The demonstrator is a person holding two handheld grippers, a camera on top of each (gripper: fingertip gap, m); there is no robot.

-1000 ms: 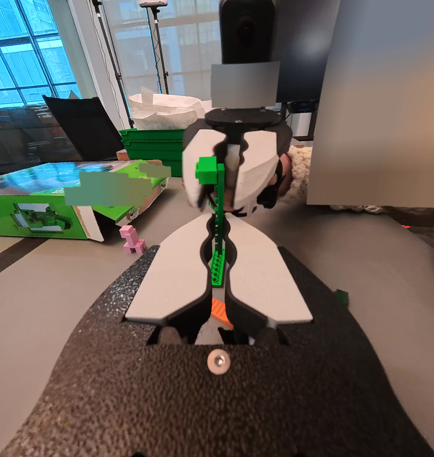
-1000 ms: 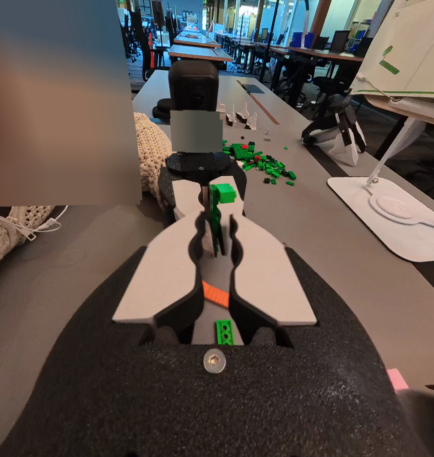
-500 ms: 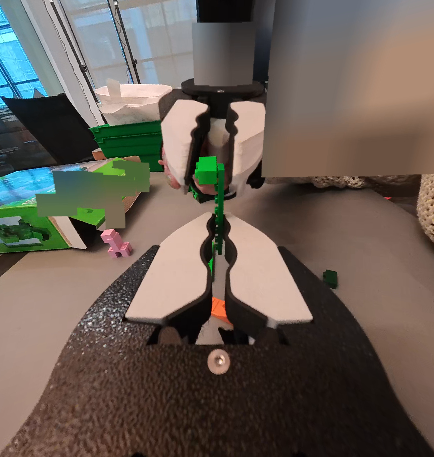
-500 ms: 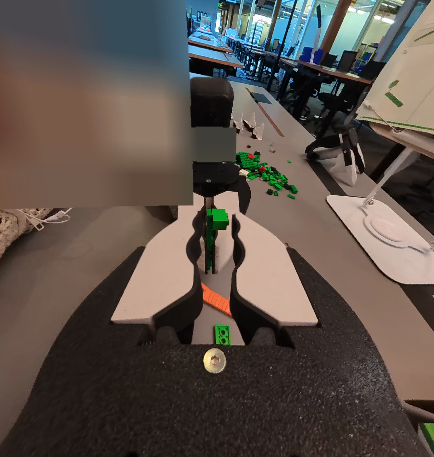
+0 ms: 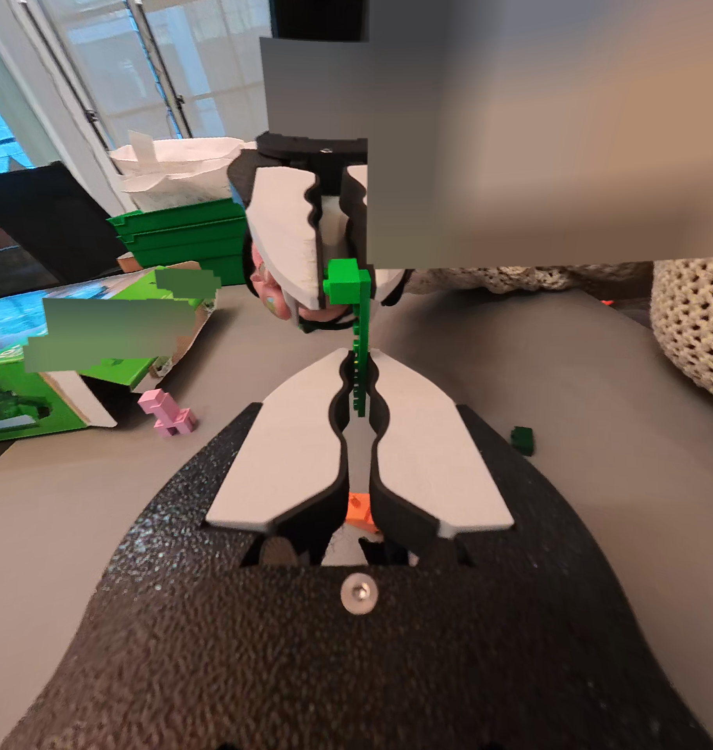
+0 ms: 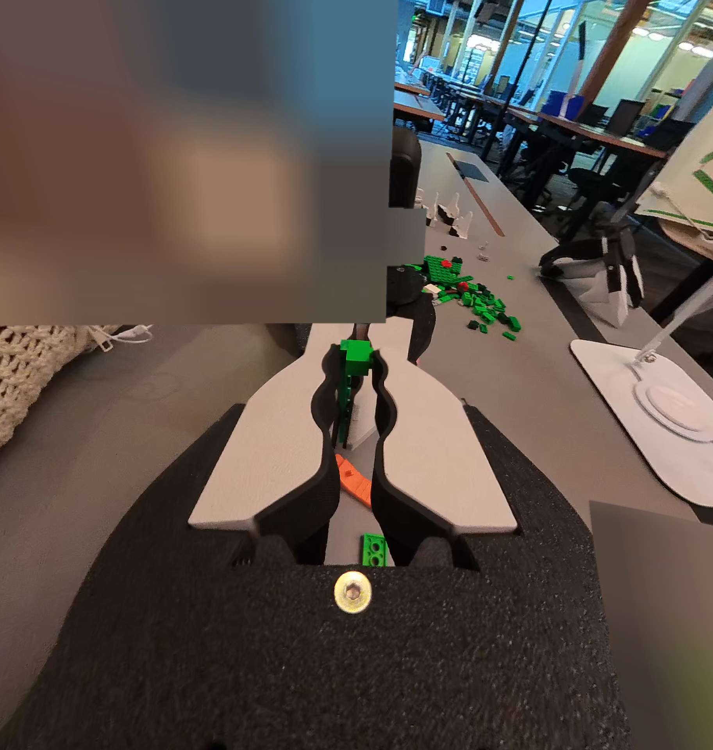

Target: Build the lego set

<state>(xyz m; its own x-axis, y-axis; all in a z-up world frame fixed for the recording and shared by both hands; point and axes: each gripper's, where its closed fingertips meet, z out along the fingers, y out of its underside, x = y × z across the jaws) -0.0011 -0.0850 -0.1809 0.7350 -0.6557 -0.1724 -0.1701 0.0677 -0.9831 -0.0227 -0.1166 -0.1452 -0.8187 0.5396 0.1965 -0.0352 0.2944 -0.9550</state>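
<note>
My left gripper (image 5: 358, 359) is shut on a thin green plate (image 5: 361, 345), held upright and edge-on above the grey table (image 5: 549, 385). A bright green brick (image 5: 343, 284) sits on the plate's upper end, sticking out to one side. My right gripper (image 6: 354, 351) faces the left one, and its fingertips close on that brick (image 6: 358, 357) and the plate (image 6: 343, 406) from both sides. In the left wrist view the right gripper's white fingers (image 5: 285, 239) stand behind the brick, partly hidden by a blur patch.
An orange brick separator (image 6: 354, 481) and a small green plate (image 6: 374, 550) lie under the grippers. Also on the table are a dark green brick (image 5: 522, 439), a pink figure (image 5: 168, 414), a green box (image 5: 58, 401), a pile of green bricks (image 6: 482, 302) and a white stand base (image 6: 651, 418). The grippers' ends are close to 5 cm from one another. The orange brick separator (image 6: 354, 481) is about 8 cm from my left fingertips.
The right gripper has moved forward, so the green brick now lies between its fingertips, and the gap looks narrower. The left gripper keeps its hold on the plate.
</note>
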